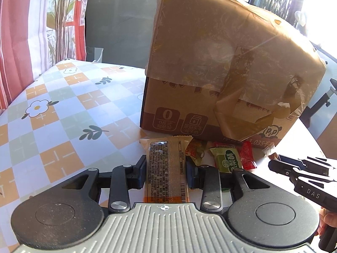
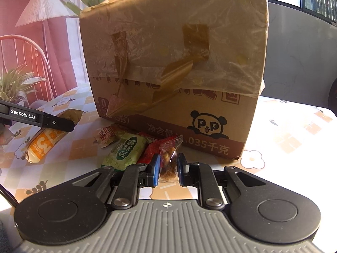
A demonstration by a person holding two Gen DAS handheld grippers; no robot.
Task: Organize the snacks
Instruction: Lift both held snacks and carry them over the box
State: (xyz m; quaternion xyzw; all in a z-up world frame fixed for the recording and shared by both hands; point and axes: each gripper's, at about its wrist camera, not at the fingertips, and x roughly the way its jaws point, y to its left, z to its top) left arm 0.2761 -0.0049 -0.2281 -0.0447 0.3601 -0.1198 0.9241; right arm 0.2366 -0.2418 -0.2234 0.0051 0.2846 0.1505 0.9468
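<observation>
**Both tongs loaded in front of the box**

Through the left wrist camera, we are gripping a long orange wafer packet (image 1: 166, 172) in the left tongs (image 1: 166, 169), low in the frame's centre. The cardboard box (image 1: 221, 63) is filling the upper right, with loose snacks such as a green pastry pack (image 1: 228, 161) lying at its base on the desk (image 1: 63, 109).

Through the right wrist camera, we are pinching a small clear nut packet (image 2: 168, 160) in the right tongs (image 2: 167, 169), at centre. Its slick film could be slipping free, and the box's draped paper and tape may be snagging either packet if we are approaching too closely.
</observation>
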